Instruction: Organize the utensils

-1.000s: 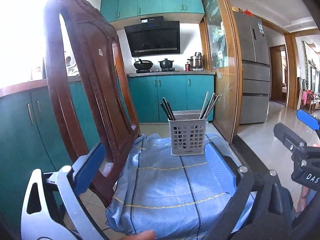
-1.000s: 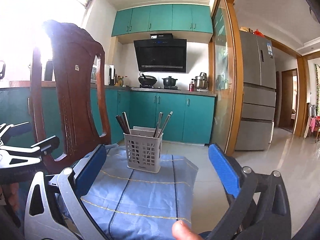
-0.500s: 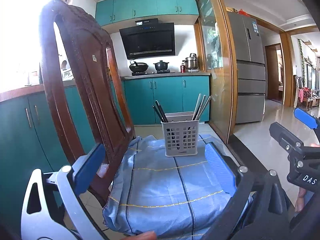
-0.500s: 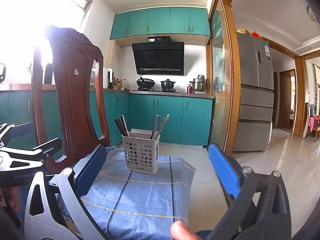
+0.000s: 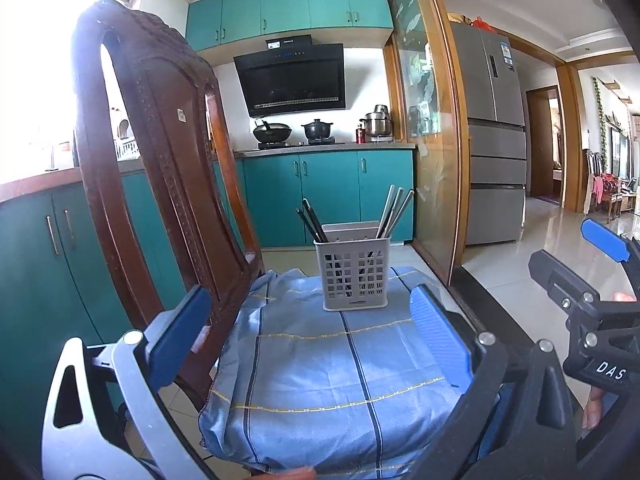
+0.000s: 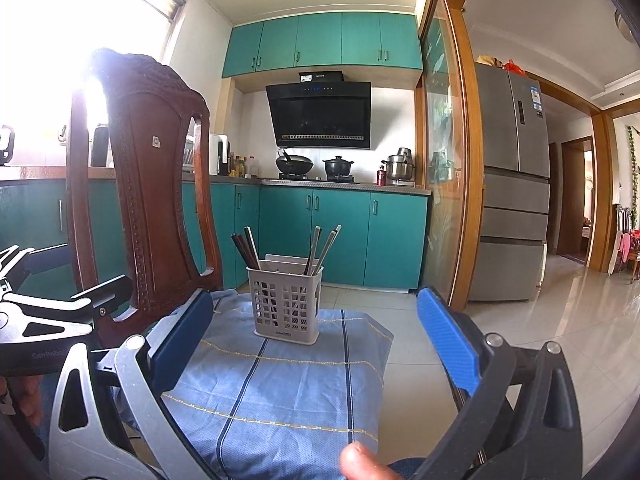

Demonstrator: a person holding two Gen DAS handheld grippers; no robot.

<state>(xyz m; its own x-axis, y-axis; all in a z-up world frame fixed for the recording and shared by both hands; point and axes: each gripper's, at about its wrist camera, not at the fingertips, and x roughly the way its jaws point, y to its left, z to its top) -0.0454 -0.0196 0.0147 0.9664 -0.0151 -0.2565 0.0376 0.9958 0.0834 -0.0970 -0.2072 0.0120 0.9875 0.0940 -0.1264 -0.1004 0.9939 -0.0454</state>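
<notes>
Standing at the centre of both views, a grey perforated utensil holder (image 5: 352, 274) is seen upright on a blue cloth (image 5: 340, 380) draped over the seat of a wooden chair (image 5: 160, 168). Dark chopsticks (image 5: 310, 222) lean toward the upper left from its left compartment, and pale metal-looking utensils (image 5: 394, 212) lean toward the upper right from its right side; their exact kind cannot be told.

The left gripper (image 5: 312, 336) is held low in the frame with its jaws wide apart and nothing between them. The right gripper (image 6: 316, 344) is likewise spread and empty, with the holder framed well ahead of its blue pads (image 6: 448, 340). Neither tool is touching the holder.

No loose utensils are visible on the cloth, so the sorting is judged to be complete or nearly so, or not begun. If an item is to be drawn out, it should be approached from above, one shaft being pinched near its upper end and lifted along its lean. The light holder is judged liable to tip or slide on the cloth, so bracing with the other gripper is advised.
</notes>
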